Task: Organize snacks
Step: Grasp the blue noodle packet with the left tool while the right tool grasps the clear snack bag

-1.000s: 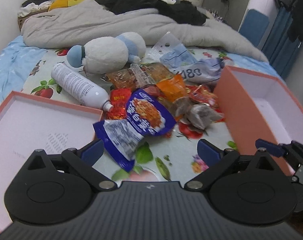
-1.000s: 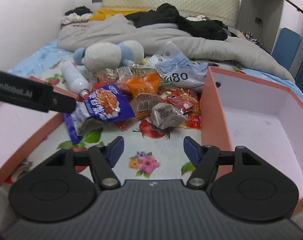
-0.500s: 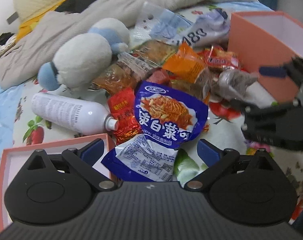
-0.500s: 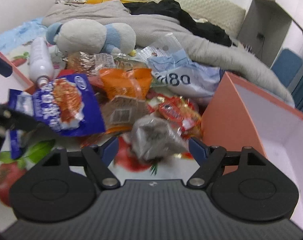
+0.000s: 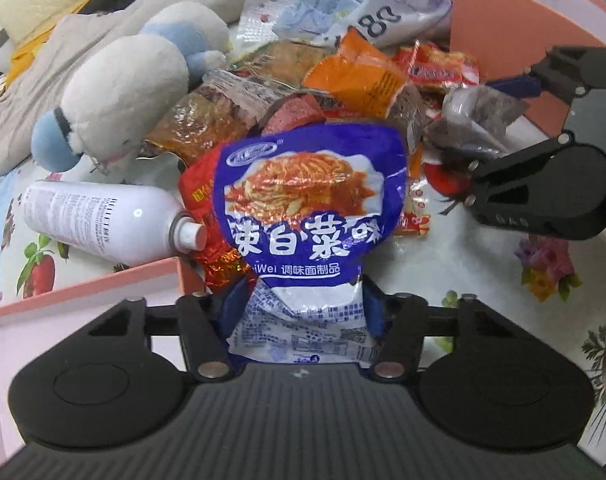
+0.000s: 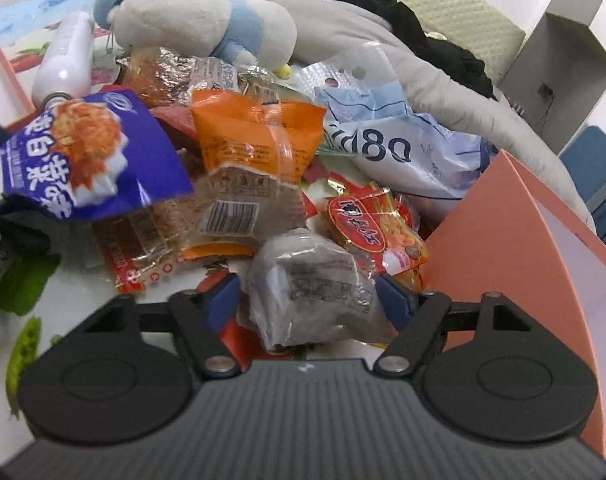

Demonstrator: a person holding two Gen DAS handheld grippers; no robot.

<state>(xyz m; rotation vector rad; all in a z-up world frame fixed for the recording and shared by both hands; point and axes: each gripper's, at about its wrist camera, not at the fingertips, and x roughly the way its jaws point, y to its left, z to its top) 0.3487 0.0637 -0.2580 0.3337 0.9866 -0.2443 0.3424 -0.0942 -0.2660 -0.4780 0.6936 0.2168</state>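
A pile of snack packets lies on a flowered bedsheet. My left gripper point(image 5: 301, 308) is shut on the lower end of a blue noodle-picture snack bag point(image 5: 311, 200), which stands up in front of the pile; the bag also shows in the right wrist view point(image 6: 83, 156). My right gripper point(image 6: 309, 300) has its fingers on both sides of a grey foil packet point(image 6: 307, 280), touching or nearly touching it; it also shows in the left wrist view point(image 5: 543, 184). An orange packet point(image 6: 259, 140) and a red packet point(image 6: 367, 224) lie behind.
A pink box point(image 6: 535, 248) stands open at the right. A pink lid or tray point(image 5: 83, 292) lies at the left. A white spray can point(image 5: 99, 220), a plush toy point(image 5: 123, 88), a blue-white plastic bag point(image 6: 387, 140) and a grey blanket point(image 6: 423, 80) lie behind the pile.
Both grippers moved forward into the pile. The left one closed on the blue bag. The right one's fingers narrowed around the grey packet.
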